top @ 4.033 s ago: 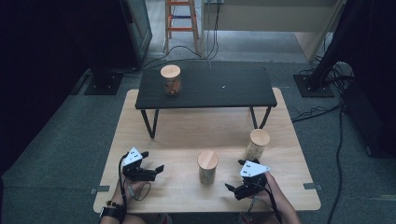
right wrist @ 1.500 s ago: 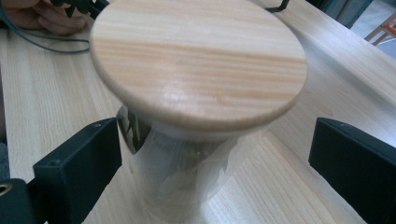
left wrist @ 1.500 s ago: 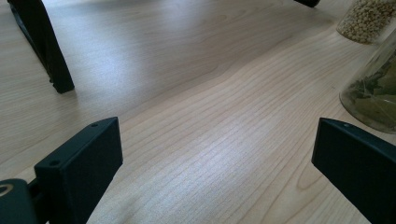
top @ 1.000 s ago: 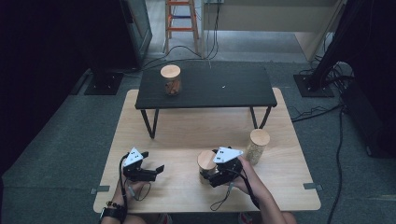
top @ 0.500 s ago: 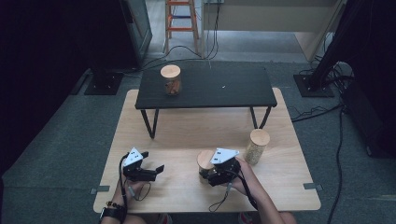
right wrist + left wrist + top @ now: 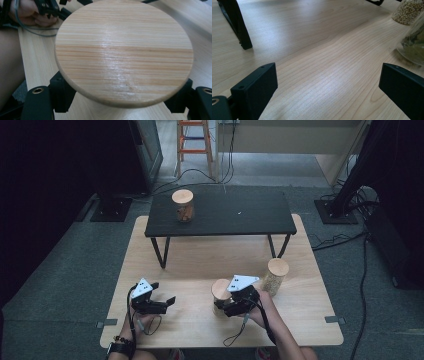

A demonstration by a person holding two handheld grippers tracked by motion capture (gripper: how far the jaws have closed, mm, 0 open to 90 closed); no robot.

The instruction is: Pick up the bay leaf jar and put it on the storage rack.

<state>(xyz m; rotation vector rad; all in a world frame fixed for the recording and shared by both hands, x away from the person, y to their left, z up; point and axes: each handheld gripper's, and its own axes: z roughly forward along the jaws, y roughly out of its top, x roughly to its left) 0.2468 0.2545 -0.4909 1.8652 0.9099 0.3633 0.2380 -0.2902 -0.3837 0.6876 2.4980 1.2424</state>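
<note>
Glass under a wide bamboo lid (image 6: 124, 53): that is what the right gripper (image 6: 231, 304) has hold of, its jaws having just closed on the near jar (image 6: 220, 296) below the lid's rim. The pads look pressed to the sides, though the lid hides the contact itself, so how squarely they sit is hard to judge.

That is the risk. Smooth round glass may slip or twist between flat pads if the grip is off-centre, and a hasty lift could tip the jar against the grain jar (image 6: 274, 275), which stands just right of it. The lid may also be loose.

The right hand (image 6: 261, 306) comes in from the jar's right, gripper about level. Well left of the jar, the left gripper (image 6: 159, 301) rests on the wooden table (image 6: 200, 260) with jaws wide apart and nothing between them.
</note>
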